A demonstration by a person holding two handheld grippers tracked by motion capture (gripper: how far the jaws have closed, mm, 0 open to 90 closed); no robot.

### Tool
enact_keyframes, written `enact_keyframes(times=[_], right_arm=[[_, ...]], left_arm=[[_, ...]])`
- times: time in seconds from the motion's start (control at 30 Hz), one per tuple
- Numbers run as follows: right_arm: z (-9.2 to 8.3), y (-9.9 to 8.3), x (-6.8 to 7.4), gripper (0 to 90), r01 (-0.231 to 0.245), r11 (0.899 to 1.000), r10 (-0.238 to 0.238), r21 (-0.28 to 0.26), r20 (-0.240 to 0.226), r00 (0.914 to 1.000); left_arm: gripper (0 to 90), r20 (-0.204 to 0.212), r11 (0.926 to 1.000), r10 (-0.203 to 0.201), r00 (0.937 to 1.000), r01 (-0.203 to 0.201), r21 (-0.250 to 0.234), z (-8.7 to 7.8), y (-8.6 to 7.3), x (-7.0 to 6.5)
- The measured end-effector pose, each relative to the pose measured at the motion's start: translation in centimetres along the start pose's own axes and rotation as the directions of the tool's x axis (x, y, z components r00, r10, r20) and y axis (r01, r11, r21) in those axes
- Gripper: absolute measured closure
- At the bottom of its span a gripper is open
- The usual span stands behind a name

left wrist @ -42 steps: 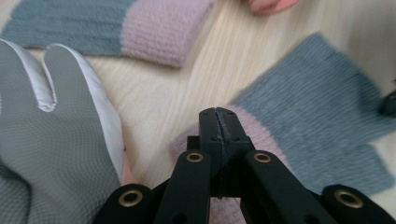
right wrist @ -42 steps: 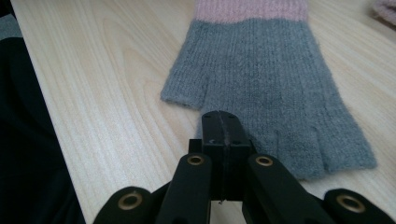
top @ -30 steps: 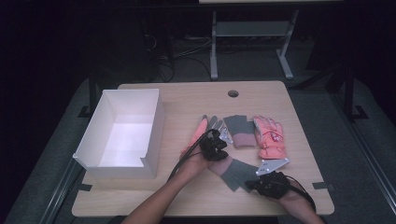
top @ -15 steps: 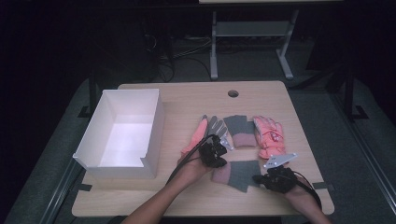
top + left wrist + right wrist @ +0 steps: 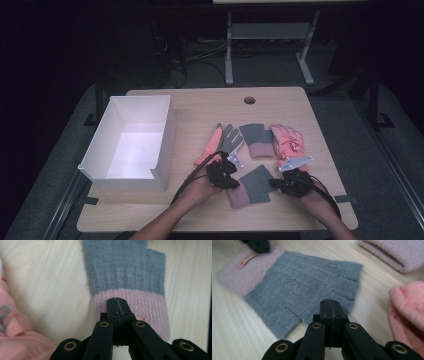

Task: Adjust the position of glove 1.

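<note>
Where both closed tips meet it, grey-and-pink glove [image 5: 251,186] between hand-held grippers.

Desk [image 5: 200,107]: pale wood, 1 round hole [image 5: 249,100] near far edge. White box [image 5: 131,142] left of hole. Below hole: coral-grey glove [image 5: 222,142], grey-pink mitt [image 5: 256,140], coral glove [image 5: 287,142]; nearer, second grey-pink mitt [image 5: 250,186].

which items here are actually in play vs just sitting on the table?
In play:
- near grey-and-pink glove
- left gripper, shut over its pink cuff
- right gripper, shut at its grey end

Lying about:
- white box
- far grey-and-pink glove
- two orange gloves
</note>
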State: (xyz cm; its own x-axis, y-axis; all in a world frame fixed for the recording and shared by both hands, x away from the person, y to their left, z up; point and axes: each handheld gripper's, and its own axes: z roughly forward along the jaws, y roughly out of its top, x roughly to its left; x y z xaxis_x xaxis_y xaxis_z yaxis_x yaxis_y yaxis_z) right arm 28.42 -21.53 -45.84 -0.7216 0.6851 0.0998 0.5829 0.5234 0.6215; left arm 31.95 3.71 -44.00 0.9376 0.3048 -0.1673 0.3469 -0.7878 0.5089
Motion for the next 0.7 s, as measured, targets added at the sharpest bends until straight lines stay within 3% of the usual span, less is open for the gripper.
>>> enact_keyframes(times=[0.2, 0.5, 0.63, 0.7], right_arm=[[0.9, 1.2, -0.1, 90.0, 0.014, 1.000, -0.014, -0.001, 0.016, 0.9998], [2.3, 3.0, 0.2, 90.0, 0.034, 0.999, -0.034, -0.004, 0.041, 0.9986], [1.3, 3.0, 0.8, 90.0, 0.025, 0.999, -0.025, -0.045, 0.008, 0.9997], [0.7, 2.4, 2.4, 90.0, 0.038, 0.998, -0.039, -0.047, -0.025, 0.9989]], left_arm=[[89.8, 0.052, 0.9999, -0.011, 0.9986, 0.011, -0.002, -0.3, -0.9, -0.4], [89.8, 0.098, 0.9994, -0.022, 0.9949, 0.025, -0.025, -0.2, -1.6, -1.3], [89.8, 0.098, 0.9980, -0.031, 0.9947, 0.036, -0.053, -0.7, -1.7, -1.3], [89.8, 0.086, 0.9971, -0.041, 0.9955, 0.046, -0.060, -1.0, -1.9, -1.1]])
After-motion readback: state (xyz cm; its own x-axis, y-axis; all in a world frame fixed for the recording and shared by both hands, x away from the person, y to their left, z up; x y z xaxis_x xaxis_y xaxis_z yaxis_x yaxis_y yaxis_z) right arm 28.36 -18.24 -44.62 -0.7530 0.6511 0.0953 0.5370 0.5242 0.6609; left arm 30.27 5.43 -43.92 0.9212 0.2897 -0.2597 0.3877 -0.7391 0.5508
